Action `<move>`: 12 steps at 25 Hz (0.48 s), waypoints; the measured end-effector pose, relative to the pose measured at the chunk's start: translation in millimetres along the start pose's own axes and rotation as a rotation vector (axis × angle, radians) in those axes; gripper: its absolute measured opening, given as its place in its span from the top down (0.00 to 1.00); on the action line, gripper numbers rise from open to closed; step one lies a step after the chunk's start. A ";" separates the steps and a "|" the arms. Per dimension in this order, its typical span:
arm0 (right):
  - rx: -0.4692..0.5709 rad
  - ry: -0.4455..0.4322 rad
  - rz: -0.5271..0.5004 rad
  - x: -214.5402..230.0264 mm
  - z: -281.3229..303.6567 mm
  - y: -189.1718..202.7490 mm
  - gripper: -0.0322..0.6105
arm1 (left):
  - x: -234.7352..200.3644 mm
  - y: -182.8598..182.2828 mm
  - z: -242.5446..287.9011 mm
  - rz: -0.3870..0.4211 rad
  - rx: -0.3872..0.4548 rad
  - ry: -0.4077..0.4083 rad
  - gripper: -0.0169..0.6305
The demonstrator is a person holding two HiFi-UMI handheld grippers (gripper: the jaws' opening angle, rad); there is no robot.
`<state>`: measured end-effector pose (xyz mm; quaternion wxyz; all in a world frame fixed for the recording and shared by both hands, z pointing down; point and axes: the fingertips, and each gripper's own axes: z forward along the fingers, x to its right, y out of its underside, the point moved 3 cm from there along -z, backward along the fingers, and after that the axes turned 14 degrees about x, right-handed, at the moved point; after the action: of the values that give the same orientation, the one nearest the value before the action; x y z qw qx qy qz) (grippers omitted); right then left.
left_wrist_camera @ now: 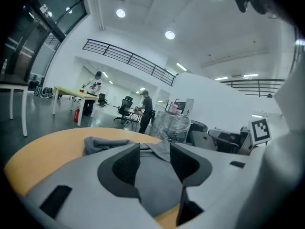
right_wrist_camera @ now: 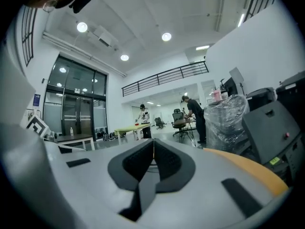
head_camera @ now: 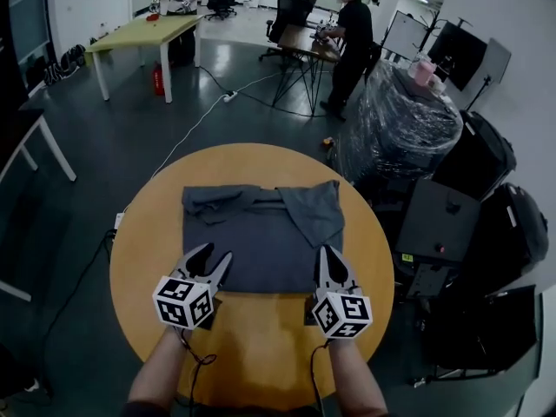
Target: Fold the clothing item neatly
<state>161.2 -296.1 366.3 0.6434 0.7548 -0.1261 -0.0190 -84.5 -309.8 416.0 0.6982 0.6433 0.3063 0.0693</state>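
A dark grey T-shirt (head_camera: 261, 233) lies on the round wooden table (head_camera: 261, 346), its far edge bunched and its right sleeve folded in over the body. My left gripper (head_camera: 217, 252) hovers at the shirt's near left corner, jaws open and empty. In the left gripper view the shirt (left_wrist_camera: 155, 180) shows through the gap of that gripper (left_wrist_camera: 155, 149), below the jaws. At the near right corner my right gripper (head_camera: 327, 252) is shut with nothing in it. Seen in its own view, the right gripper (right_wrist_camera: 153, 142) has its pads meeting and the table edge (right_wrist_camera: 248, 168) to its right.
To the right of the table stand a plastic-wrapped stack (head_camera: 400, 120) and several black cases (head_camera: 486, 224). A person (head_camera: 352, 42) stands at a desk in the back. Across the room at the left is a yellow-green table (head_camera: 143, 33). A cable (head_camera: 187, 133) runs over the floor.
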 end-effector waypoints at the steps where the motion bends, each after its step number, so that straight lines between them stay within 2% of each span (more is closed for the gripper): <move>1: 0.008 0.003 0.009 -2.6 -6.9 -5.0 0.96 | 11.0 -3.3 -2.6 -0.001 0.014 0.019 0.67; 5: 0.072 -0.020 0.075 -20.8 -39.7 -38.6 0.96 | 48.0 -16.6 -26.2 0.092 0.062 0.024 0.92; 7: 0.105 -0.053 0.077 -33.6 -57.6 -53.3 0.96 | 68.3 -24.9 -45.9 0.132 0.093 0.022 0.96; 10: 0.160 -0.107 0.019 -50.8 -85.9 -72.2 0.96 | 102.2 -32.4 -76.8 0.194 0.130 0.022 0.96; 12: 0.193 -0.128 0.020 -56.2 -109.9 -85.5 0.97 | 128.9 -32.2 -96.1 0.213 0.144 0.027 0.96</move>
<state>142.0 -165.9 294.2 0.5587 0.8091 -0.1759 -0.0487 -40.3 -169.5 343.5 0.6345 0.7198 0.2498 0.1298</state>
